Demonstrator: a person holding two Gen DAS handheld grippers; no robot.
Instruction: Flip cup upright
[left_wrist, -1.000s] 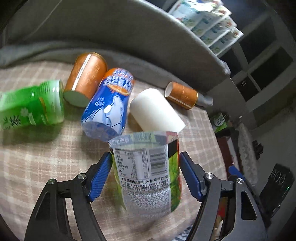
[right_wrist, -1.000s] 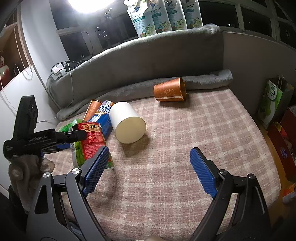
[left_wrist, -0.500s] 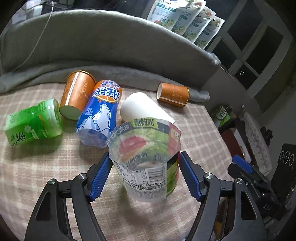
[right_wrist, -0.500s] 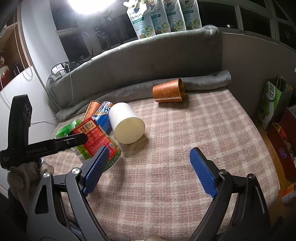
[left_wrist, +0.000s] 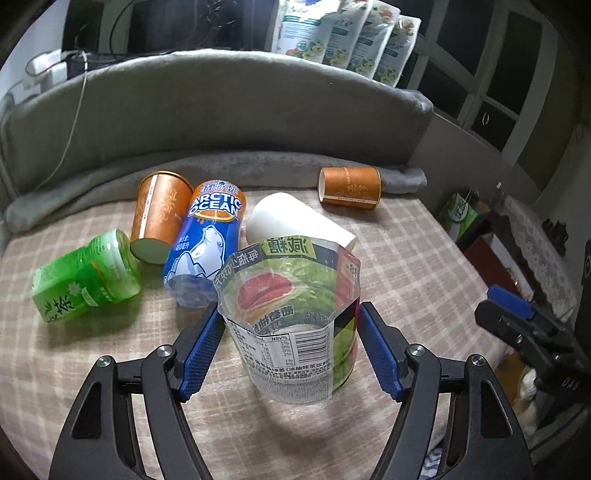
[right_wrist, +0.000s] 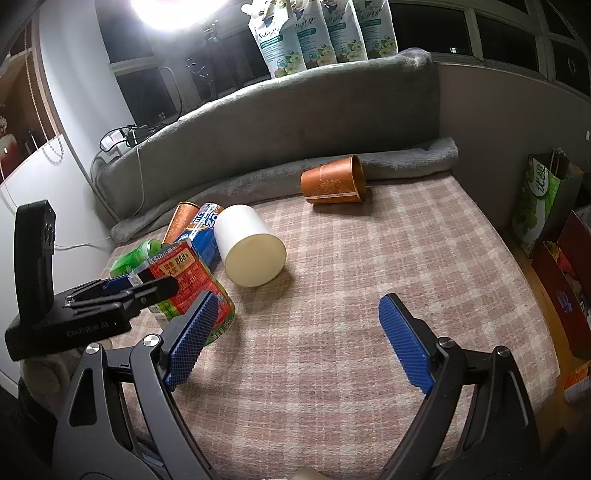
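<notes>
A clear cut-off bottle cup with a green and red label (left_wrist: 295, 325) stands with its open mouth up between my left gripper's (left_wrist: 291, 339) blue pads, leaning slightly, its base on or just above the checked cloth. The left gripper is shut on it. In the right wrist view the same cup (right_wrist: 192, 284) sits at the left, tilted, held by the left gripper. My right gripper (right_wrist: 295, 336) is open and empty over the cloth, to the right of the cup.
On the checked cloth (left_wrist: 406, 266) lie a green bottle cup (left_wrist: 81, 277), an orange cup (left_wrist: 157, 214), a blue Arctic Ocean cup (left_wrist: 207, 243), a white paper cup (left_wrist: 295, 221) and another orange cup (left_wrist: 349, 188) by the grey padded backrest (left_wrist: 221, 107). Bags and boxes stand on the floor (right_wrist: 546, 206) at the right.
My left gripper has turned the labelled cup from steeply tilted to nearly upright and lowered it toward the cloth. The right gripper has stayed still and open.
</notes>
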